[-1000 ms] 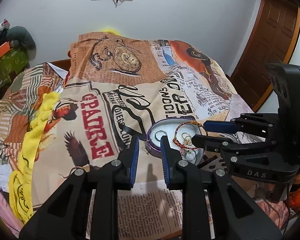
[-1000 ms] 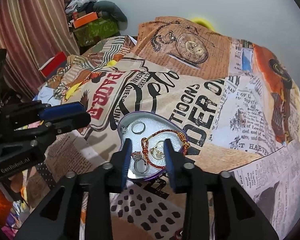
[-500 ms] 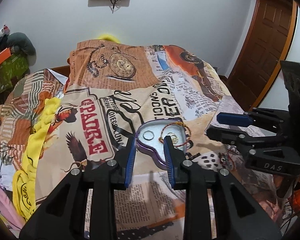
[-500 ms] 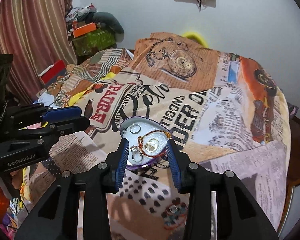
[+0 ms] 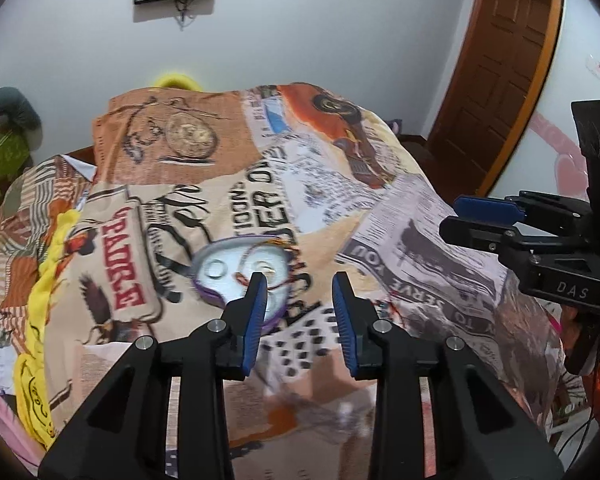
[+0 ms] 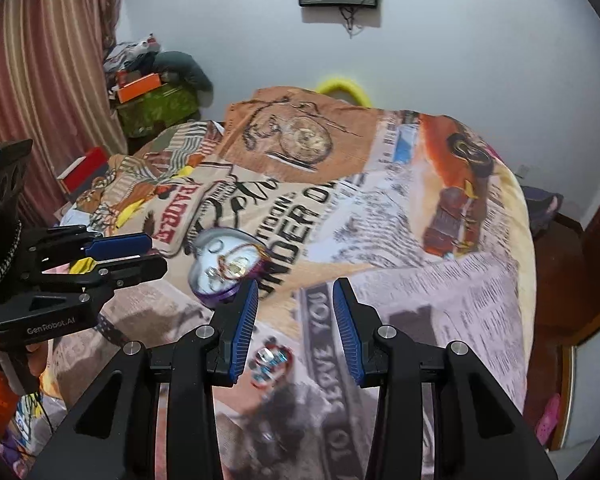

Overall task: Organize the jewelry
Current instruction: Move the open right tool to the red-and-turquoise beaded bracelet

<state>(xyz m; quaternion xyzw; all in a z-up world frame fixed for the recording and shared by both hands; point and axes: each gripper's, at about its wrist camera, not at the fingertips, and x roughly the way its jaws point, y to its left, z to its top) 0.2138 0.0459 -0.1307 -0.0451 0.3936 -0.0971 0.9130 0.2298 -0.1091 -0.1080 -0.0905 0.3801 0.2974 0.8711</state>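
1. The heart-shaped tray (image 6: pixel 220 270) is lying on the bed (image 6: pixel 440 280), ahead and to the left of the right tool (image 6: pixel 296 316), and ahead-left of the left tool (image 5: pixel 300 308) too.
2. A small jewelry piece (image 6: pixel 270 362) is sitting just below the right tool's tips, so the right hand is looking nearer to it.
3. Both tools are gaping wide, gripping nothing.
4. Counting is giving one tray and one red bracelet (image 6: pixel 242 254); blur is hiding how many rings.

Ahead of the left gripper's (image 5: pixel 300 284) matt black plastic jaws, with ribbed blue pads (image 5: pixel 256 316), lies a shiny metal heart-shaped tin (image 5: pixel 236 268) on soft, matt printed cloth bedspread (image 5: pixel 340 208). Beyond, a glossy wooden door (image 5: pixel 500 60).
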